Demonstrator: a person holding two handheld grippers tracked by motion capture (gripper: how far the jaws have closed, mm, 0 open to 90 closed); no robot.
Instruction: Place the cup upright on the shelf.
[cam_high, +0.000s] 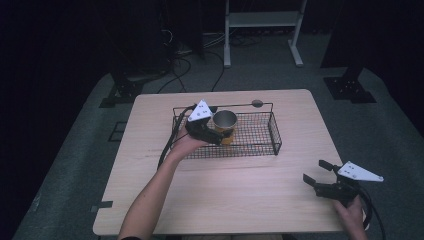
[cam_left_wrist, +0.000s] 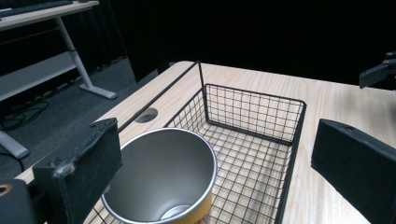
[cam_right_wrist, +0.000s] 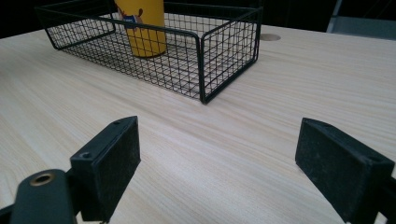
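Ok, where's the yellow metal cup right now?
The yellow metal cup stands upright inside the black wire basket, toward its left end in the high view, with the open left gripper around it.

No text, brand, number or sign can be read anywhere: the yellow metal cup (cam_right_wrist: 141, 28) standing in the black wire basket (cam_right_wrist: 205, 70) bears a small dark printed mark on its side, too small and blurred to make out.
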